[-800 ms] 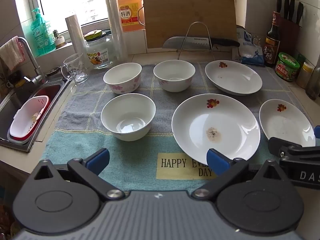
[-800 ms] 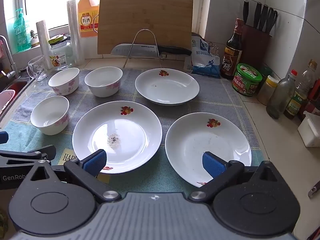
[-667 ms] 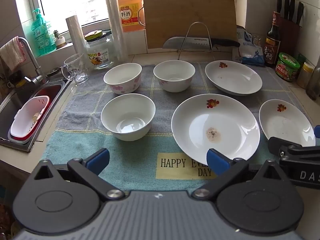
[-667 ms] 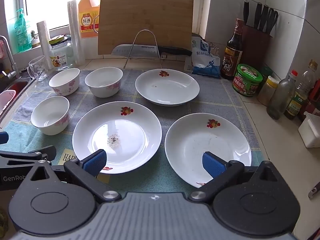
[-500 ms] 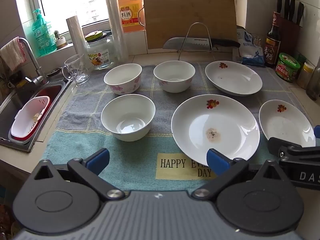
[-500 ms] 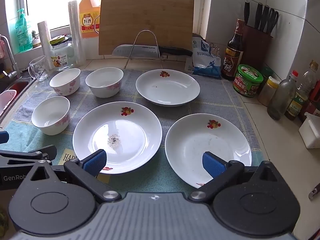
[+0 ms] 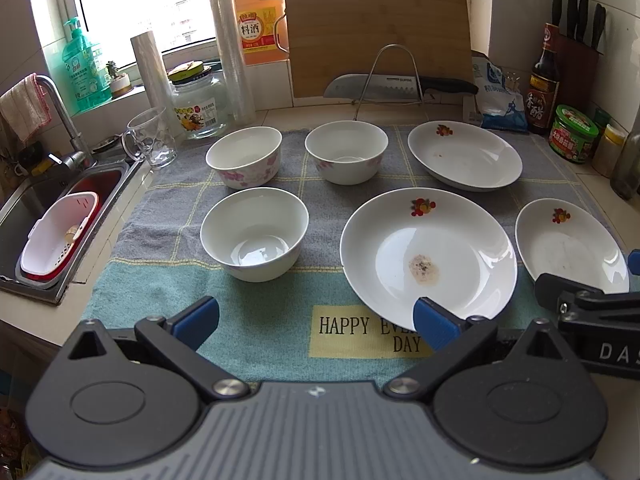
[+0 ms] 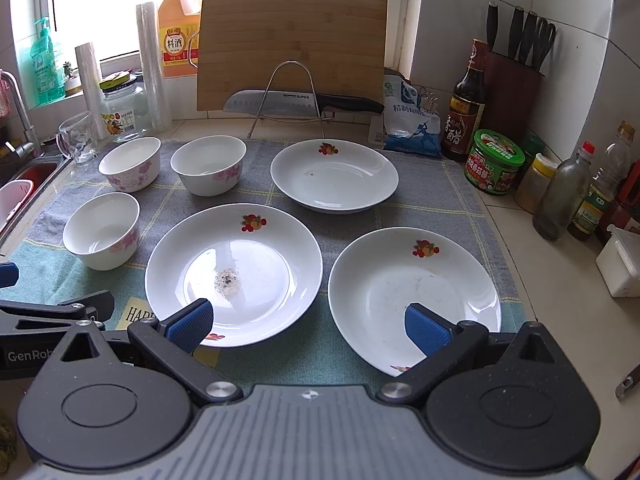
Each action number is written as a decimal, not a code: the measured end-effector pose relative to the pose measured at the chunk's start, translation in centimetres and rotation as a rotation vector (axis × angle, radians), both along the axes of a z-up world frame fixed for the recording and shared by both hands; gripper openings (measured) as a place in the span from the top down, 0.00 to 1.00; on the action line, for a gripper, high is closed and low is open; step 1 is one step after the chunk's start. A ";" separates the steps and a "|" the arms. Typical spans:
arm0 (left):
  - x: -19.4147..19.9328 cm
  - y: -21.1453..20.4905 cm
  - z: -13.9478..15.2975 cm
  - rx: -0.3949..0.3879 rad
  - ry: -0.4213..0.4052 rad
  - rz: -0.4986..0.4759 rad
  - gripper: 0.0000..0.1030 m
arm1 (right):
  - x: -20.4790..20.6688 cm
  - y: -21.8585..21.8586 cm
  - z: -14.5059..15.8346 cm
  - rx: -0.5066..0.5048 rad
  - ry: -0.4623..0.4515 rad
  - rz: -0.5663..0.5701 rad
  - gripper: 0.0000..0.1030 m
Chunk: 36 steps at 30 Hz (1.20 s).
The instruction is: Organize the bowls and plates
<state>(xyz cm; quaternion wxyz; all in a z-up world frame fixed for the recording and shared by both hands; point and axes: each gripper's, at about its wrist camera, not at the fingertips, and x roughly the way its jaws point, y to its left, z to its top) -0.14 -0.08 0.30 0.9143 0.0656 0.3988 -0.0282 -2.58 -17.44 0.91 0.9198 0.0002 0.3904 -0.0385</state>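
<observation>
The left gripper (image 7: pixel 314 318), black with blue pads, has its fingers spread wide and holds nothing above the near edge of a grey-and-teal towel (image 7: pixel 256 344) that covers the counter (image 8: pixel 560 320). The right gripper (image 8: pixel 308 322) is likewise spread and holds nothing, low over the towel's near edge, its blue fingertips lying in front of two plates. Just ahead of the left gripper sits a white ceramic bowl with pink flowers (image 7: pixel 254 232), and to its right a large white plate with a red fruit motif and a speckled stain (image 7: pixel 428 258). Beside that lies a second white plate with faint smears (image 8: pixel 414 298). Farther back stand two more white flowered bowls (image 7: pixel 244 156) (image 7: pixel 346 150) side by side, apart from each other, and a third white plate (image 7: pixel 464 156). Behind the towel a bamboo cutting board (image 7: pixel 378 28) leans upright, with a black-handled knife (image 7: pixel 400 86) on a wire rack.
</observation>
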 end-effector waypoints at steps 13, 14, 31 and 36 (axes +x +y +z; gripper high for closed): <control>0.0 -0.1 0.1 0.002 -0.001 -0.001 0.01 | -0.1 0.0 0.1 -0.003 -0.004 -0.001 0.00; 0.0 -0.1 0.1 0.002 -0.001 -0.001 0.01 | -0.2 0.0 0.2 -0.003 -0.004 -0.001 0.00; -0.1 -0.1 0.2 0.001 -0.004 -0.002 0.01 | -0.4 0.0 0.3 -0.006 -0.007 -0.001 0.00; -0.1 -0.1 0.4 0.000 -0.002 -0.004 0.01 | -0.4 -0.1 0.5 -0.006 -0.005 -0.003 0.00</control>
